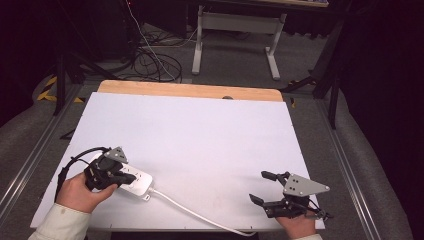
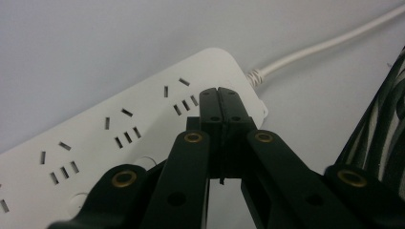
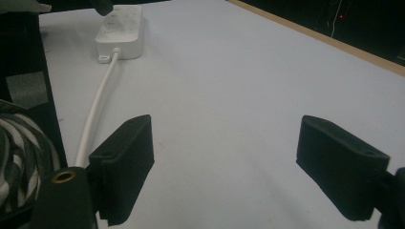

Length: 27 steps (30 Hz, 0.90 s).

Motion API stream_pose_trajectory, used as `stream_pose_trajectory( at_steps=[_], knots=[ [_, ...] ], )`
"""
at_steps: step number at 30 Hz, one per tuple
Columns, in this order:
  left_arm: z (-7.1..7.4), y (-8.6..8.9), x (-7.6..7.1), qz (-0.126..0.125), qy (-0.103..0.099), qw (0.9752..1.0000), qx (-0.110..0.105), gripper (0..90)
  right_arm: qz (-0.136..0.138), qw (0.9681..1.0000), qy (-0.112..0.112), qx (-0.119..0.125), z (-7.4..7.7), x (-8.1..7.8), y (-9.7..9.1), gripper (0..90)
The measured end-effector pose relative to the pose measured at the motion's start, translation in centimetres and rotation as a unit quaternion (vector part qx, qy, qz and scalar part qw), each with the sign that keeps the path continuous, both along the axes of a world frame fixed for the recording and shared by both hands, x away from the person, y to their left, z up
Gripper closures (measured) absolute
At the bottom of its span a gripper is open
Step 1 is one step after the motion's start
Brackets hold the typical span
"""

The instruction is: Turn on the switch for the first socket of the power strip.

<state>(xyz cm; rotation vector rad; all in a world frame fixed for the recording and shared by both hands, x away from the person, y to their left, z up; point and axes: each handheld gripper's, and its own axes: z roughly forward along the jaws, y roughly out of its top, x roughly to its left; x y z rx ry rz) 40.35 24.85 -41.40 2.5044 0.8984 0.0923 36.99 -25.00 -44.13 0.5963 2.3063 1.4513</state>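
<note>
Power strip [image 1: 131, 179] lay flat at the near-left of the white table [image 1: 200, 135], its cord [image 1: 195, 212] running right and off the near edge. Left gripper [image 1: 127, 177] sat right over the strip with jaws pressed fully together, nothing between them; in the left gripper view the closed tips [image 2: 220, 102] hovered at or on the strip's top face [image 2: 95, 138] near the socket slots at the cord end, contact hard to tell. Likely it was pressing or nudging the strip, maybe toward a switch. Right gripper [image 1: 260, 187] rested at the near-right, jaws spread wide and empty, well apart from the strip; its pads [image 3: 125, 157] showed bare table between them. Risks: a push with closed tips could skid the light strip sideways since nothing pinned it; the tips could slip into a slot or slide off the smooth plastic; the cord draped over the near edge could drag or snag on a sleeve [image 1: 62, 222] and pull the strip round. The strip sat fairly near the left and near edges, so a shove that way had little margin. Plenty of open room to the far side and centre of the table, nothing else on it; the wooden strip [image 1: 190, 90] marked the far edge.
</note>
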Motion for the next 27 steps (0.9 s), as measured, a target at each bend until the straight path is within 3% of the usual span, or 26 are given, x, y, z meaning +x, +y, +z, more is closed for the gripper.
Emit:
stream_pose_trajectory(
  at_steps=[11, 18, 27],
  knots=[
    [-0.6, -0.6, 0.5, 0.002, 0.029, 0.9990, 0.034, 90.0, 0.002, 1.0000, 0.001, 0.000, -0.1, 0.1, 0.1, 20.9],
    [-1.0, -0.9, 0.7, 0.002, 0.032, 0.9982, 0.051, 90.0, 0.002, 1.0000, 0.002, -0.001, -0.1, 0.1, 0.1, 20.9],
    [-1.2, -1.0, 0.9, 0.006, 0.035, 0.9977, 0.057, 90.0, 0.003, 1.0000, 0.003, -0.001, -0.2, 0.1, 0.1, 20.9]
  ],
)
